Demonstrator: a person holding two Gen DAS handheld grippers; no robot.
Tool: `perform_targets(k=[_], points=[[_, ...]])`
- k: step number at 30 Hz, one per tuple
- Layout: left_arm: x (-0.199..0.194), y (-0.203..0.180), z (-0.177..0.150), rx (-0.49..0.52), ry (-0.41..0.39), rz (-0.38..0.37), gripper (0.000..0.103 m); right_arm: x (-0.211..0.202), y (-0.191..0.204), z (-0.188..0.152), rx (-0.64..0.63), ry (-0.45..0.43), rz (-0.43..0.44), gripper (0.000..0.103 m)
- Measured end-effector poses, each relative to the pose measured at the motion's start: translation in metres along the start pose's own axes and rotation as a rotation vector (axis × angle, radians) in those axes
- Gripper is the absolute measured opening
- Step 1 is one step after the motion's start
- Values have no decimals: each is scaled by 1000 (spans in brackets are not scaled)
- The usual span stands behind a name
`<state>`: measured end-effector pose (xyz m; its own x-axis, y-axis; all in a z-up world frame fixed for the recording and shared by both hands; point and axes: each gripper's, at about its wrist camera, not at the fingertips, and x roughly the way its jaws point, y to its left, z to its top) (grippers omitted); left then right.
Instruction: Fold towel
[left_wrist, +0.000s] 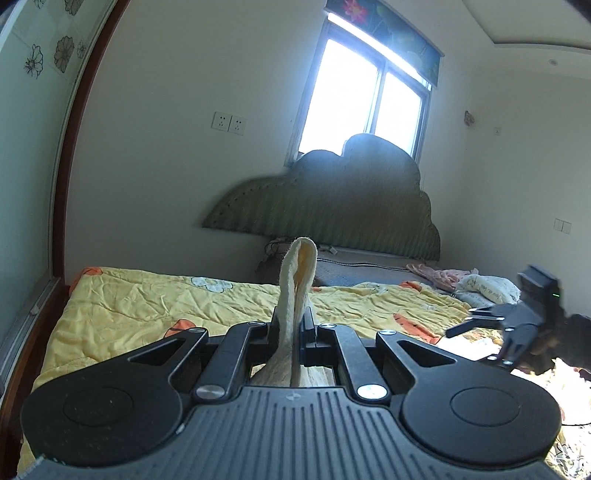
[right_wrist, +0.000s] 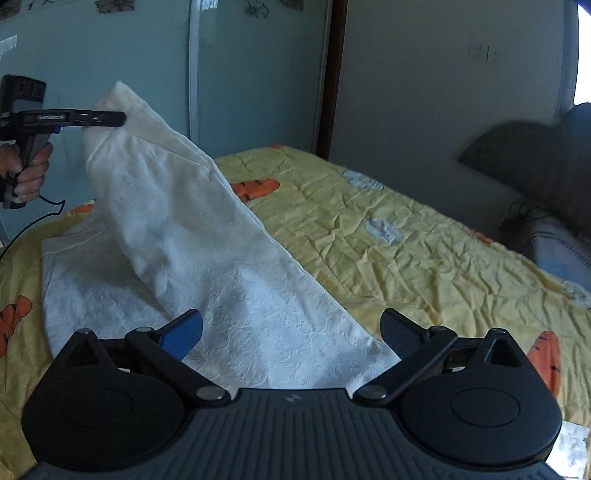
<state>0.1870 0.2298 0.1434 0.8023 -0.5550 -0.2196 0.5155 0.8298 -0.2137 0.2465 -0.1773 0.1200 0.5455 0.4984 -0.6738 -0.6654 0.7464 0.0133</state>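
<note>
A bed (right_wrist: 406, 236) with a crumpled yellow quilt (left_wrist: 147, 310) printed with orange carrots and pale flowers fills the room ahead of both tongs; beyond it stand a scalloped dark headboard (left_wrist: 332, 206), a bright window (left_wrist: 365, 96) and a white wall with two sockets (left_wrist: 229, 123). A glass sliding door (right_wrist: 147, 55) with flower decals runs along one side. There is one towel (right_wrist: 229, 280), white and embossed, and two tongs. The left tongs (left_wrist: 291, 325) are closed on a corner of the towel, a loop of cloth standing up between their jaws; in the right wrist view they hold that corner raised, well left of and above the right tongs, with a hand (right_wrist: 29, 173) on the grip. From there the towel slopes down to the quilt and spreads flat, its near edge reaching between the jaws of the right tongs (right_wrist: 291, 332), which stand wide open around it without pinching it.
</note>
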Motion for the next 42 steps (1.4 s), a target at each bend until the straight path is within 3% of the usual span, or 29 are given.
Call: perform_targets(k=[5,12,14,15,17,19,21,25,30,32,34,40,42], points=[[-12,-6,-7,-5,-34,-21,8,68,-22,19,-78,122,28,102],[-19,-3,-12,-14,-38,-27,8,122,-26,24,-114,282,188,101],[-18,0,-14,-23,-31,-19,8,130,-30,25,-97,318,226,80],[-19,0,-15,-28,-24,-17,8,133,-32,27,-84,321,237,56],[-17,2,-18,-32,-9,-9,8,134,-33,29,-70,313,230,26],[-16,7,-20,-42,-4,4,8,128,-31,30,-67,303,208,14],[-16,14,-22,-70,-6,19,8,115,-27,29,-62,282,212,7],[-23,23,-24,-136,-4,35,8,64,-5,24,-60,169,229,6],[-35,42,-36,-283,77,79,33,6,35,-13,-14,92,288,5],[-48,48,-49,-371,95,102,62,2,48,-33,-3,105,277,5],[-64,45,-62,-428,95,127,72,4,55,-50,44,109,263,5],[-120,21,-89,-572,109,221,80,16,60,-65,114,88,251,5],[-140,9,-98,-680,87,286,86,17,61,-66,122,78,251,5]])
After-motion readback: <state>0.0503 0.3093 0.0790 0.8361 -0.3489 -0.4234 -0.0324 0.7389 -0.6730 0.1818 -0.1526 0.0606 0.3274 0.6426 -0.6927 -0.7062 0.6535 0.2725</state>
